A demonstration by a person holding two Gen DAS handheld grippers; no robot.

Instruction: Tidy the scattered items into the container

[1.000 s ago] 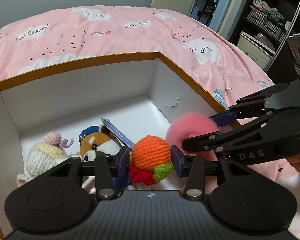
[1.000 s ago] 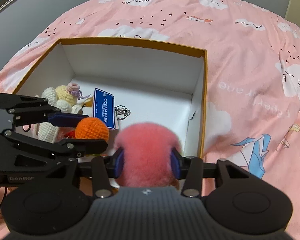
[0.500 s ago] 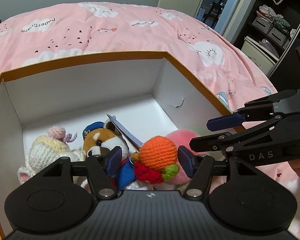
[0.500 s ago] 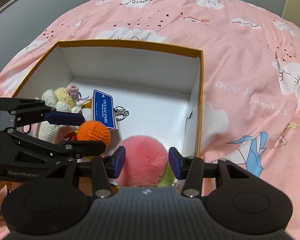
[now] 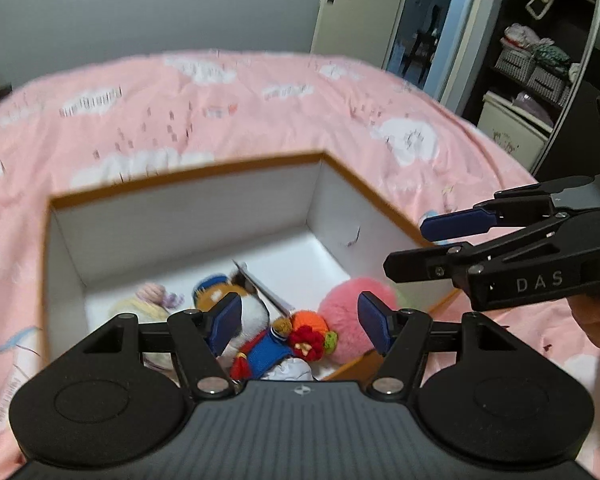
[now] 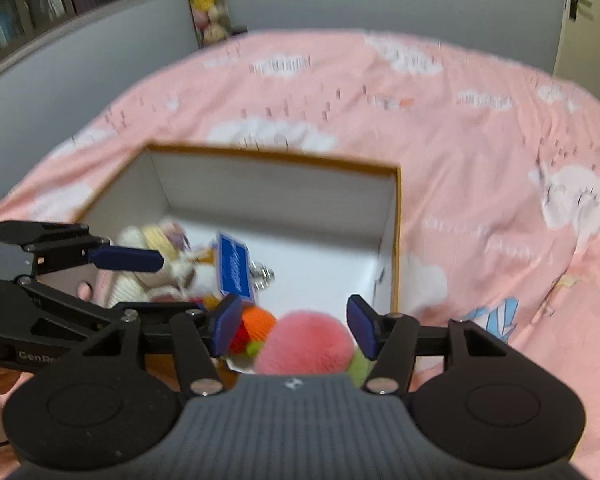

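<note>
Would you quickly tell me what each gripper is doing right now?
Left gripper: open, holding nothing.
Right gripper: opening, holding nothing.

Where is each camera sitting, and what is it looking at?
Left wrist: rides the left gripper, looks down into the box; the right gripper and a hand show.
Right wrist: rides the right gripper, jaws opening, above the pink pompom.
Both share the box, pompom, orange crochet toy and pink bedspread.
</note>
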